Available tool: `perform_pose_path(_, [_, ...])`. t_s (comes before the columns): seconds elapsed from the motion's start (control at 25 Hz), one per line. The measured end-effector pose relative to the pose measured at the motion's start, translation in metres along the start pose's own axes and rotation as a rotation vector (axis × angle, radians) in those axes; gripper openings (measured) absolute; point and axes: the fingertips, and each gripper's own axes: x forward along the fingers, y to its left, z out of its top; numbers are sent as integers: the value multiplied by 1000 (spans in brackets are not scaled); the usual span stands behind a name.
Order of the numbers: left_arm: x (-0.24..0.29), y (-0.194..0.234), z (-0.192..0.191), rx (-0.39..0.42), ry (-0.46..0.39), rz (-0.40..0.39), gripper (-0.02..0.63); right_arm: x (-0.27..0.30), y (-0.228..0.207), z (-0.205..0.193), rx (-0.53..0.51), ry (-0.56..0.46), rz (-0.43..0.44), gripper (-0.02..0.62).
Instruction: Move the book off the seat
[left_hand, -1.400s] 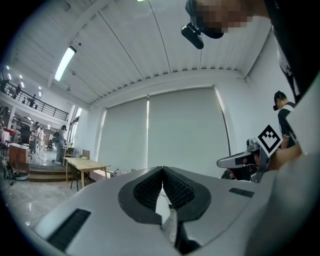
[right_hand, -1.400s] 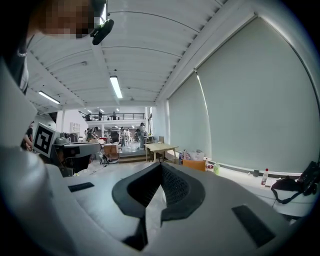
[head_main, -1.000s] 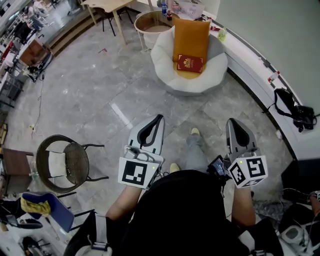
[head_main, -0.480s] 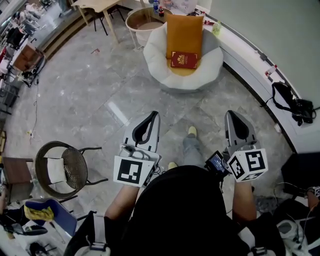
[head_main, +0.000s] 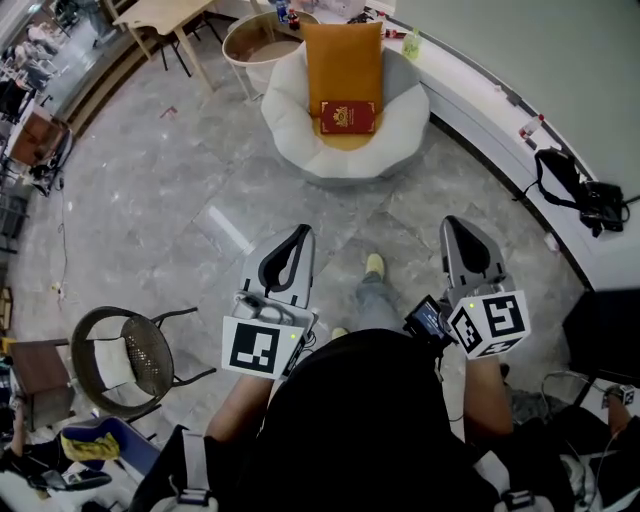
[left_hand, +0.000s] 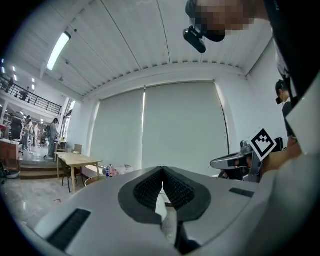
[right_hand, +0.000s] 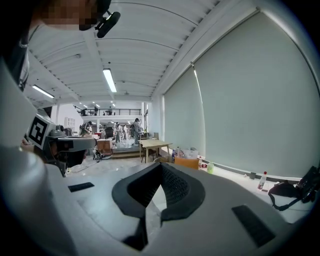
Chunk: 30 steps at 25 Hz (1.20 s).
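Head view: I see the big grey floor (head_main: 150, 180) under me. Far ahead of my two grippers sits the round white seat (head_main: 290, 125). An orange cushion (head_main: 343, 50) leans in it. The red book (head_main: 347, 116) lies on the cushion, well apart from both grippers. My left gripper (head_main: 302, 232) and right gripper (head_main: 453, 222) are both closed, with nothing in them. I think this is the getting-close step. Next I must reach the seat, open a gripper, and pinch the book's edge.
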Motion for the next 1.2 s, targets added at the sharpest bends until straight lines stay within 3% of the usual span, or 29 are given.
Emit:
perform_pose_path(0.48, [115,12,-10,-9,55,-20,14,77,-87,7,-14,48,-25,12])
perform_pose_path(1.2, [244,19,13,32,73,40,14,163,-184,28,44,44,41,12])
